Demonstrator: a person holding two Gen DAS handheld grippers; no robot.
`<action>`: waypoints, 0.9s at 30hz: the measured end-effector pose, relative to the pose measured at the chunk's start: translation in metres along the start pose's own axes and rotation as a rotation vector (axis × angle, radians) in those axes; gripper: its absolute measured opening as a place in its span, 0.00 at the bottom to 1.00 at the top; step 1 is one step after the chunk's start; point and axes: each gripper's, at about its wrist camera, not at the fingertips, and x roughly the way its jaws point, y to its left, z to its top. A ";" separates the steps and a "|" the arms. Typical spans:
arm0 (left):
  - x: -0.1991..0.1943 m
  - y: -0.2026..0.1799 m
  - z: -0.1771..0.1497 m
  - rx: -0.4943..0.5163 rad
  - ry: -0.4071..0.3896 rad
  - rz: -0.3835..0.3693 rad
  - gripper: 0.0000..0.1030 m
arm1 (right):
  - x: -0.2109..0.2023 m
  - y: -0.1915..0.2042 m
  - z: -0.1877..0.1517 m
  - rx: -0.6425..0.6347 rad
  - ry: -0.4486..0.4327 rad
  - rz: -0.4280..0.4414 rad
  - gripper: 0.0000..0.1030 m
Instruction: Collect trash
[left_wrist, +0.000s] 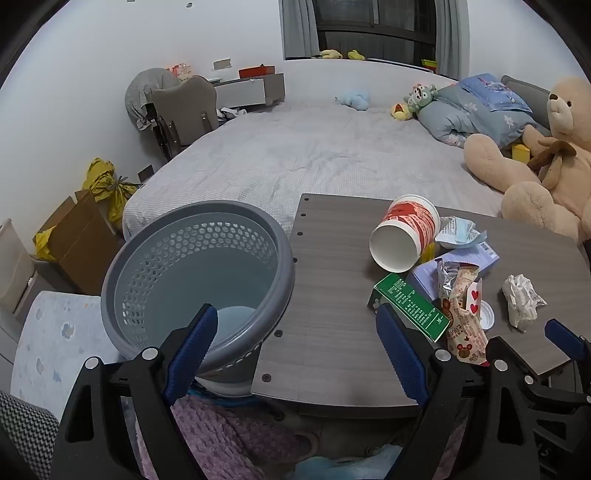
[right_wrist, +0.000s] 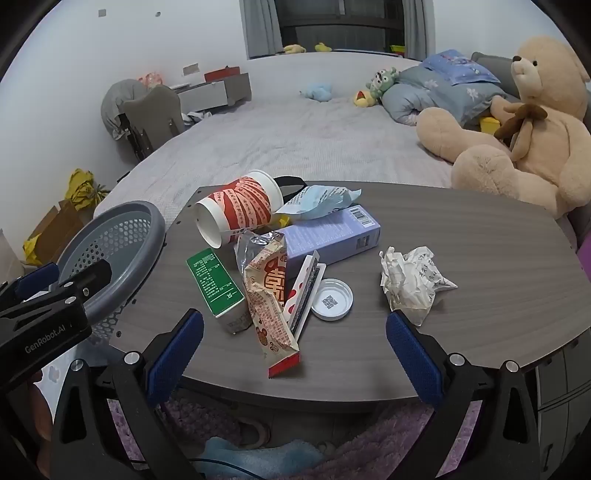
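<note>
Collection not yet begun: both tongs, left (left_wrist: 295, 347) and right (right_wrist: 295, 350), spread wide and empty over litter (right_wrist: 273, 288) near desk (right_wrist: 480, 236) centre; bin (left_wrist: 199, 273) waiting off left edge, first pick-up next.

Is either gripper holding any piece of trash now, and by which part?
Nothing is held: the left gripper and the right gripper are both open and empty.

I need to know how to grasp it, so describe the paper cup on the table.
The paper cup is white inside with a red and white printed outside and looks empty. It lies on its side on the grey table, mouth toward the basket, at the back of the litter pile. A blue wrapper sits against its base. No gripper touches it.
</note>
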 end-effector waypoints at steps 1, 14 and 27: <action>0.000 0.000 0.000 -0.002 0.000 -0.003 0.81 | 0.000 0.000 0.000 0.001 0.000 0.001 0.94; -0.009 0.007 0.004 0.006 -0.003 -0.011 0.81 | -0.001 -0.001 -0.001 0.002 0.001 0.001 0.94; -0.016 0.000 0.002 0.001 -0.021 -0.006 0.81 | -0.006 -0.001 -0.001 0.003 -0.004 0.003 0.94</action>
